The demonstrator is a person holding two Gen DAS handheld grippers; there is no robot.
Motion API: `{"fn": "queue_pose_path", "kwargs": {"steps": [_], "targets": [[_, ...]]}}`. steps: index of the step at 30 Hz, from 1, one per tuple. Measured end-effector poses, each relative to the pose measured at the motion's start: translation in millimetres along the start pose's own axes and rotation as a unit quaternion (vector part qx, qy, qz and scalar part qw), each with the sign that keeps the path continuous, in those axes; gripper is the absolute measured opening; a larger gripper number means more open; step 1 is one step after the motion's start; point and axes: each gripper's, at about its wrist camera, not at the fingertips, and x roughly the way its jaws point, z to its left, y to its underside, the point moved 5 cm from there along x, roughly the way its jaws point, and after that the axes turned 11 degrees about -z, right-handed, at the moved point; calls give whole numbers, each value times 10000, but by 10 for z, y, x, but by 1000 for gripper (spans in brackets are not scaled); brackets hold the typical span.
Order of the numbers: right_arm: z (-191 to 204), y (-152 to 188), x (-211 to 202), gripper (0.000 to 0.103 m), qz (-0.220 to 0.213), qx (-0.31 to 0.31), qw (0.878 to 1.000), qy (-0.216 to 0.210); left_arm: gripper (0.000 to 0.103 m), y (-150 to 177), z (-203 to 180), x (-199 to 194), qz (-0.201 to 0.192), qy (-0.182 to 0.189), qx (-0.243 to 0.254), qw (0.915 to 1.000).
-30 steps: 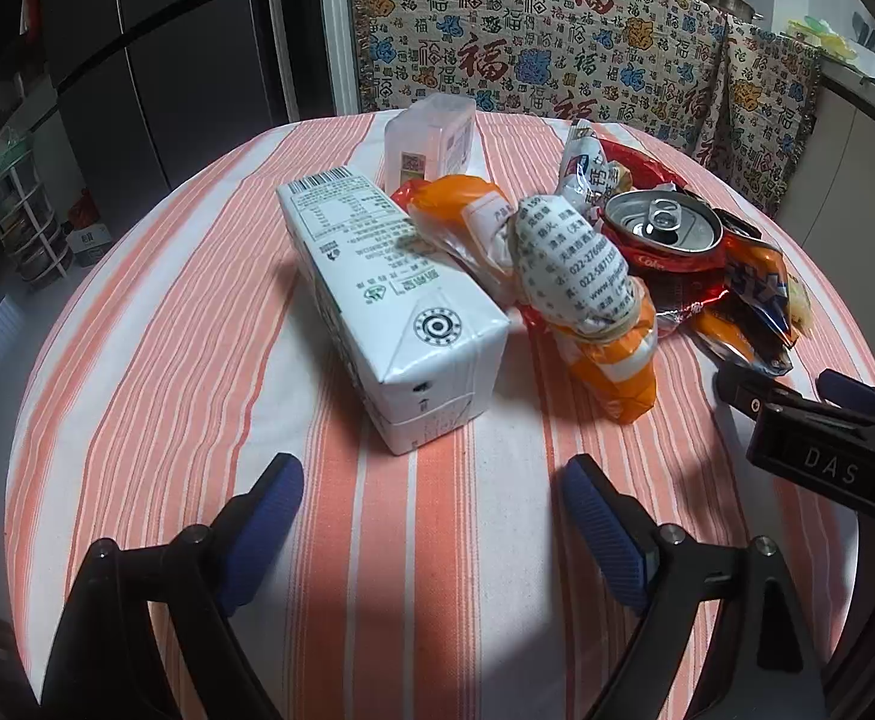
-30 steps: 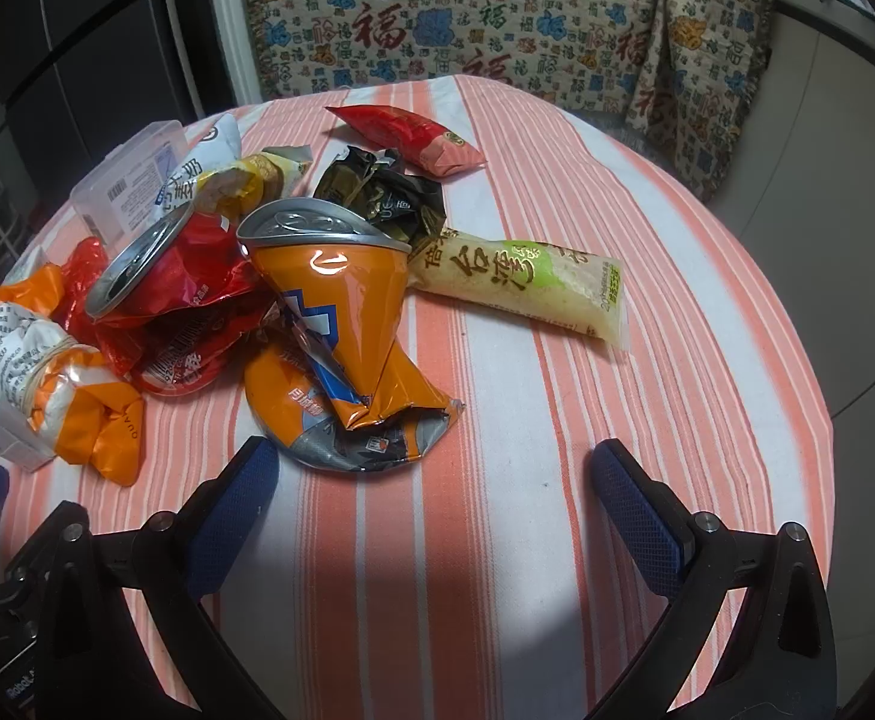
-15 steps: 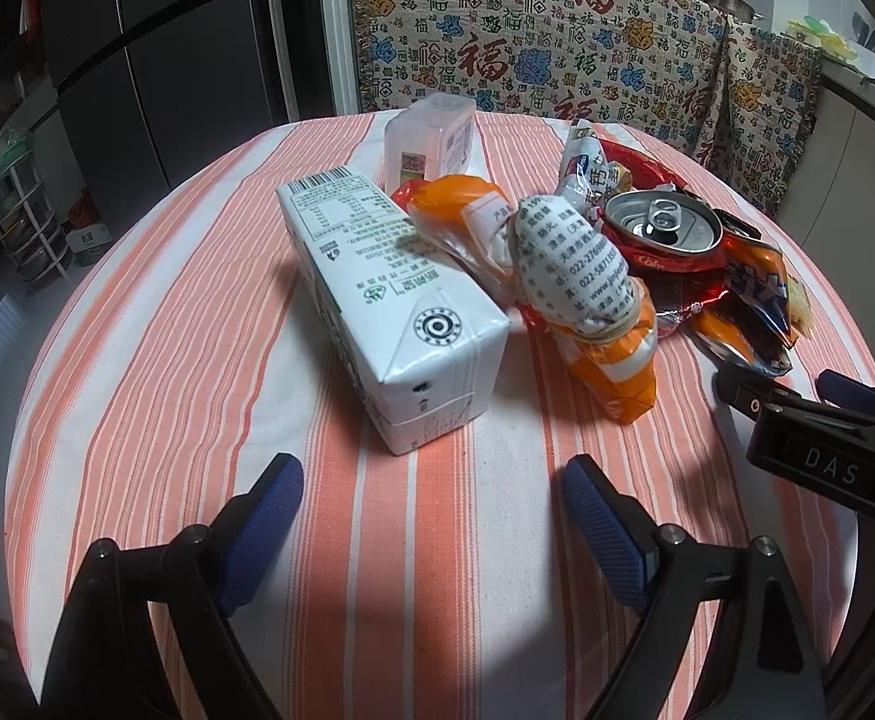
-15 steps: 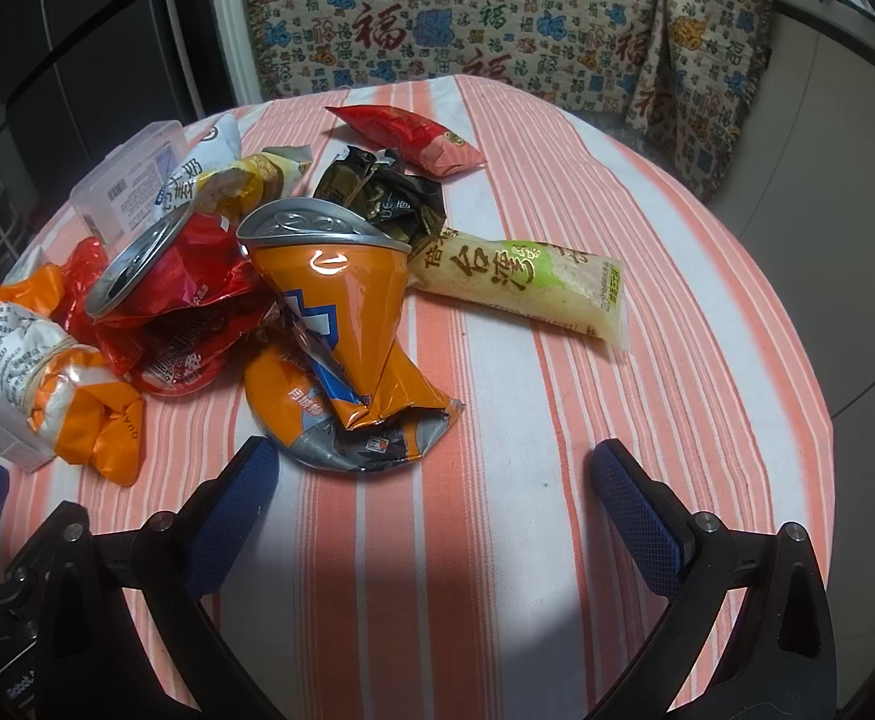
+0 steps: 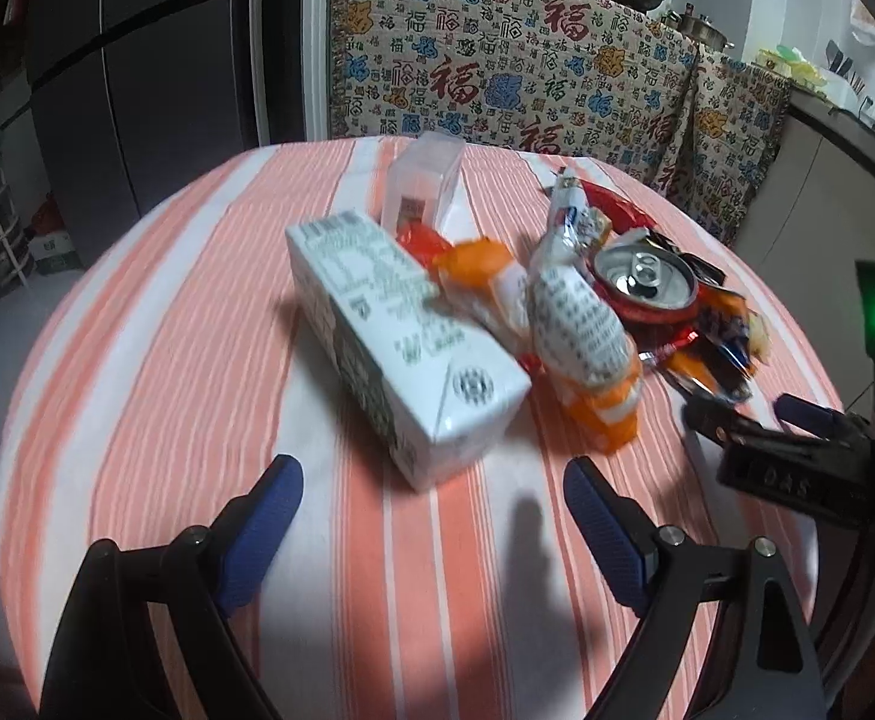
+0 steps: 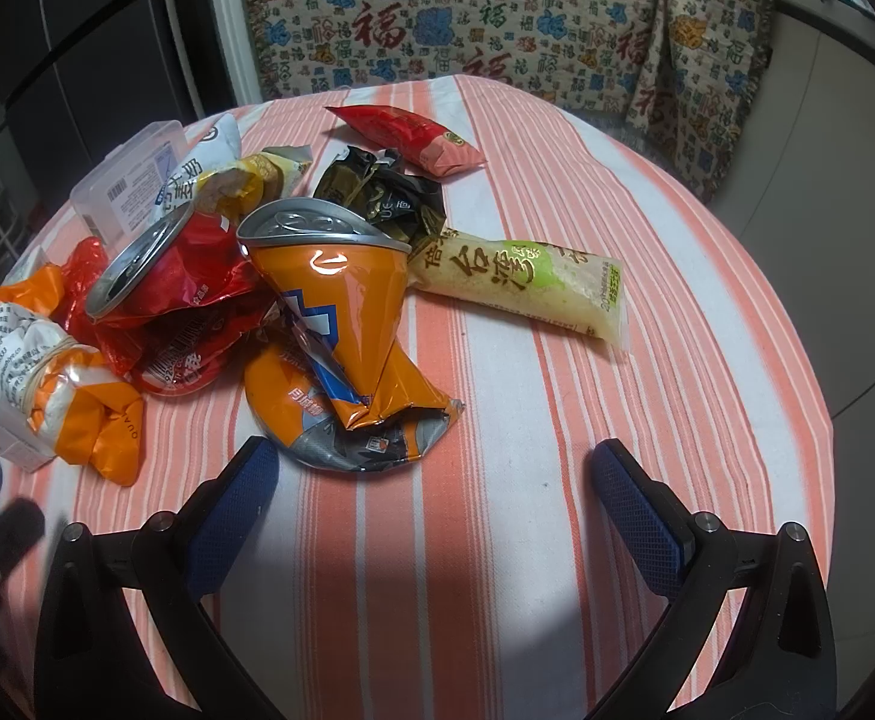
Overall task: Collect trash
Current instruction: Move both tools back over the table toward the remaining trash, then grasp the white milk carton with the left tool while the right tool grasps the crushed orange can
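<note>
A pile of trash lies on a round table with an orange-striped cloth (image 5: 155, 360). Nearest my left gripper (image 5: 431, 504) is a white milk carton (image 5: 401, 336), lying on its side just beyond the open blue fingertips. Beside it sit an orange and white crumpled bag (image 5: 581, 354) and a crushed red can (image 5: 644, 282). My right gripper (image 6: 431, 498) is open too, with nothing between its fingers; a crushed orange can (image 6: 341, 330) lies just past its left finger. Farther off lie a yellow-green packet (image 6: 527, 282), a black wrapper (image 6: 377, 192) and a red packet (image 6: 407, 132).
A clear plastic box (image 5: 422, 186) stands at the far side of the pile. A patterned cloth (image 5: 527, 78) hangs behind the table and a dark fridge (image 5: 107, 90) stands to the left. The right gripper's black body (image 5: 797, 468) shows at the right in the left wrist view.
The left wrist view has tilted and blurred: the carton and pile now sit lower and more central in it. The right wrist view is unchanged and no trash has moved.
</note>
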Motion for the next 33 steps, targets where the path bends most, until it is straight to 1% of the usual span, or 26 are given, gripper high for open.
{"fn": "queue_pose_path", "kwargs": {"steps": [2, 4, 6, 7, 9, 11, 15, 17, 19, 22, 24, 26, 27, 28, 31, 33], "targets": [[-9, -6, -1, 103, -4, 1, 10000, -5, 90, -77, 27, 82, -12, -192, 0, 9998], [-9, -8, -1, 103, -2, -1, 10000, -3, 89, -137, 65, 117, -53, -144, -111, 9998], [-12, -8, -3, 103, -1, -1, 10000, -7, 70, -177, 92, 92, -161, 63, -180, 9997], [-11, -8, -1, 103, -1, -1, 10000, -7, 50, -175, 102, 85, -153, 150, -152, 9997], [-11, -7, -2, 103, 1, -3, 10000, -4, 48, -149, 119, 54, -174, 229, -79, 9996], [-14, -6, 0, 103, 2, -3, 10000, -9, 48, -97, 133, -9, -132, 331, -12, 9994], [-25, -5, -5, 103, 2, 14, 10000, -40, 49, 111, 102, -276, 111, 785, 284, 9964], [-10, 6, -15, 103, 34, -76, 9999, -138, 51, 217, 131, -364, 225, 721, 330, 9966], [-20, 63, -82, 103, 19, -237, 9989, -395, 57, 297, 221, -368, 352, 589, 172, 9975], [-60, 188, -216, 103, -1, -422, 9971, -636, 58, 350, 317, -355, 424, 514, -37, 9978], [-52, 240, -266, 103, 8, -521, 9960, -730, 58, 320, 321, -395, 412, 559, -95, 9975], [-43, 256, -277, 103, 14, -576, 9957, -731, 58, 244, 283, -483, 254, 693, -93, 9972], [-45, 258, -281, 103, 4, -565, 9958, -723, 59, 202, 272, -520, 188, 730, -82, 9971], [-46, 259, -282, 103, -4, -559, 9959, -710, 62, 155, 238, -534, 140, 746, -59, 9971], [-56, 267, -295, 103, -17, -537, 9959, -723, 63, 71, 184, -501, 115, 642, 26, 9979], [-96, 263, -324, 102, -50, -421, 9956, -830, 63, 2, 173, -401, 131, 473, 32, 9988]]}}
